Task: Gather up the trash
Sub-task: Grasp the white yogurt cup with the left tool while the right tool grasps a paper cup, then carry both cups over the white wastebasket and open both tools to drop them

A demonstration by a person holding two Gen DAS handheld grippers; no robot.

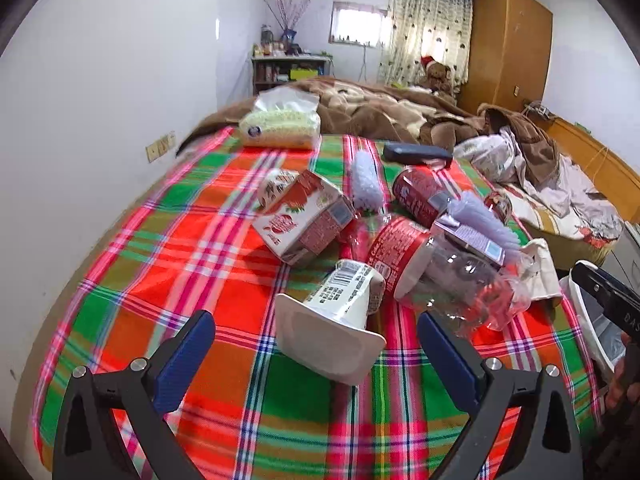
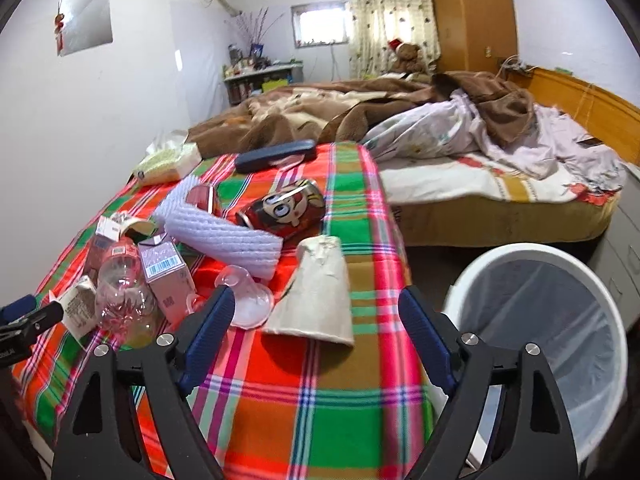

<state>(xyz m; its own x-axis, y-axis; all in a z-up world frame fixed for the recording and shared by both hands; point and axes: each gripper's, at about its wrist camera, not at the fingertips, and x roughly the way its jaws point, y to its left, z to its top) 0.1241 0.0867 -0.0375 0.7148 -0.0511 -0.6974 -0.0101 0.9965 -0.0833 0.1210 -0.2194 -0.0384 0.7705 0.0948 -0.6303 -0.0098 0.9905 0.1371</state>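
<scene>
Trash lies heaped on a plaid cloth (image 1: 168, 264). A white yogurt cup (image 1: 332, 328) lies on its side just ahead of my left gripper (image 1: 316, 320), which is open and touches nothing. Behind the cup are a clear bottle with a red label (image 1: 440, 272), a red carton (image 1: 308, 216) and a red can (image 1: 416, 192). My right gripper (image 2: 316, 294) is open, and a crumpled beige paper cup (image 2: 320, 264) lies between its fingers, untouched. Beside it sit a clear lid (image 2: 248, 300), white foam netting (image 2: 224, 232) and a cartoon can (image 2: 284, 208).
A white bin (image 2: 540, 256) with a clear liner stands on the floor right of the cloth's edge. A tissue pack (image 1: 280, 124) and a dark case (image 1: 416, 152) lie at the far end. Beyond is a bed with a brown blanket (image 2: 320, 108). A white wall runs along the left.
</scene>
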